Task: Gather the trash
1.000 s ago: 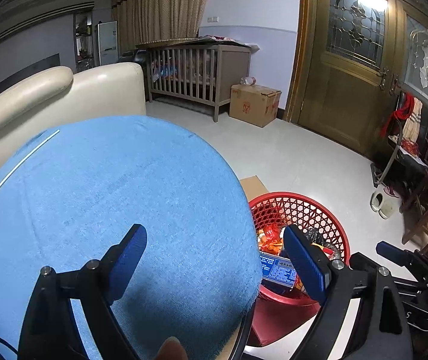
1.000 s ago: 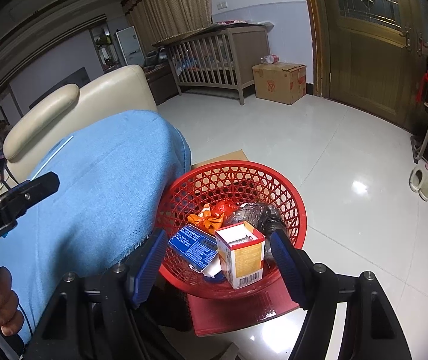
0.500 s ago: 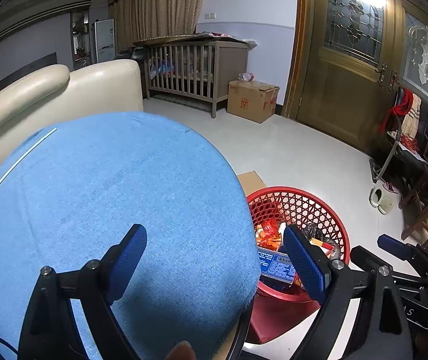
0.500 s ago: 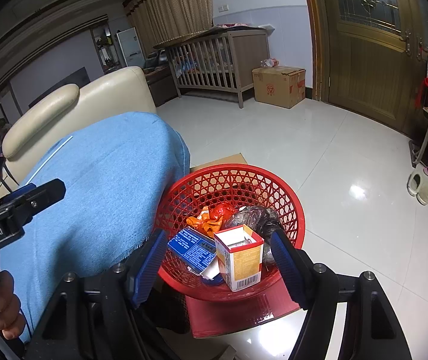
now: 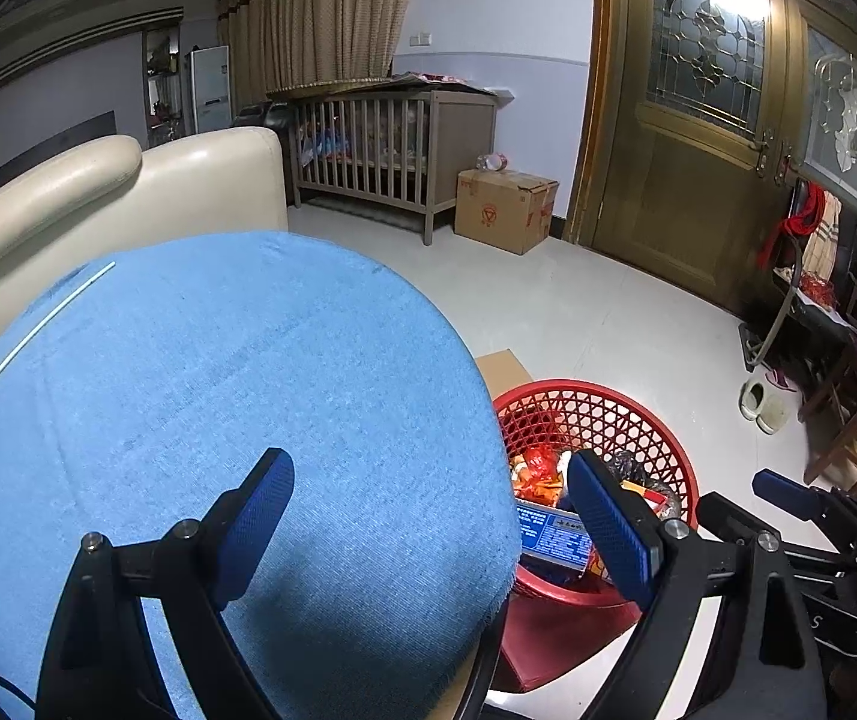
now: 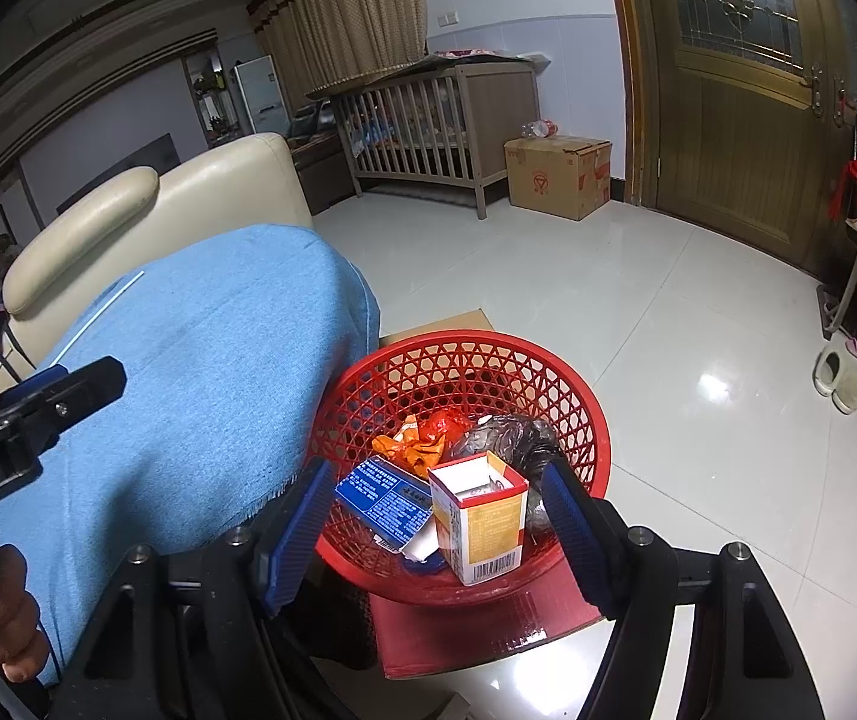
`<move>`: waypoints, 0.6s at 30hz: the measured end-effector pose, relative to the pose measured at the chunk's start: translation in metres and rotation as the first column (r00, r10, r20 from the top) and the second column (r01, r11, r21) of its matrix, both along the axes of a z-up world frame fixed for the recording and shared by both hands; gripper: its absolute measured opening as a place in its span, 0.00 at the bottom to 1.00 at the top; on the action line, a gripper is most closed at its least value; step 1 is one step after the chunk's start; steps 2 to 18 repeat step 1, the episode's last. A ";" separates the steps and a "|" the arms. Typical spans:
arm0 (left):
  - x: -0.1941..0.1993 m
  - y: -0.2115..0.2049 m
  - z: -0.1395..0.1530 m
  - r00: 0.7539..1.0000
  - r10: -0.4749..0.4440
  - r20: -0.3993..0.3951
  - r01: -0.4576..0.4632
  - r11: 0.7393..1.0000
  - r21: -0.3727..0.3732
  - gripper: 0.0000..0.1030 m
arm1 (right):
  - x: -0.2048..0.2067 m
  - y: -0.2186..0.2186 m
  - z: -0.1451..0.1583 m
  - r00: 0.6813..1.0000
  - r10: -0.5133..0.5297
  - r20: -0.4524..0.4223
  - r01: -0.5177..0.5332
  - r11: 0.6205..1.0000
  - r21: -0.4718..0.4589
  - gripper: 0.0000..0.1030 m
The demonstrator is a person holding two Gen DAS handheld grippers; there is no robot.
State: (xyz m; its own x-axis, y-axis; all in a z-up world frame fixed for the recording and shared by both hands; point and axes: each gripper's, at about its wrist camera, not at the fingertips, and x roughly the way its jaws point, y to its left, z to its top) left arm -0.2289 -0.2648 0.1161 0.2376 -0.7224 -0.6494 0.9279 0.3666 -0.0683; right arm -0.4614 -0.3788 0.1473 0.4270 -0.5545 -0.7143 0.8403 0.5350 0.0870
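The right gripper (image 6: pixel 437 525) hangs just over the near rim of the red basket (image 6: pixel 578 414), its blue-padded fingers (image 6: pixel 572 531) spread wide with nothing between them but the trash below. The left gripper (image 5: pixel 431 513) is just as wide open and empty, poised above the blue cloth (image 5: pixel 218 396), its right pad out past the cloth's edge and over the basket (image 5: pixel 608 414).

The basket sits on a red mat (image 6: pixel 488 636) on the pale tiled floor, right beside the cloth-covered seat. Inside it, a white and yellow carton (image 6: pixel 479 516) stands upright with its top open, nearest the right gripper. A blue printed box (image 6: pixel 386 501) leans beside it on the left, with crumpled orange and red wrappers (image 6: pixel 422 438) behind and a dark crinkled bag (image 6: pixel 506 435) at the back right. Something white lies under the carton, perhaps a paper scrap; it is too hidden to be sure.

A thin white stick (image 5: pixel 26 342) lies on the cloth toward the cream sofa (image 5: pixel 128 192). Farther off stand a wooden crib (image 5: pixel 392 150), a cardboard box (image 5: pixel 506 210) and the brown door (image 5: pixel 692 138).
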 end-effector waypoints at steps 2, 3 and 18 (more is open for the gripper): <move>-0.001 0.000 0.000 1.000 -0.001 0.002 0.001 1.000 0.003 0.90 | 0.000 0.000 0.000 1.000 0.000 0.000 0.000 1.000 0.000 0.72; -0.001 0.000 0.000 1.000 -0.001 0.002 0.001 1.000 0.003 0.90 | 0.000 0.000 0.000 1.000 0.000 0.000 0.000 1.000 0.000 0.72; -0.001 0.000 0.000 1.000 -0.001 0.002 0.001 1.000 0.003 0.90 | 0.000 0.000 0.000 1.000 0.000 0.000 0.000 1.000 0.000 0.72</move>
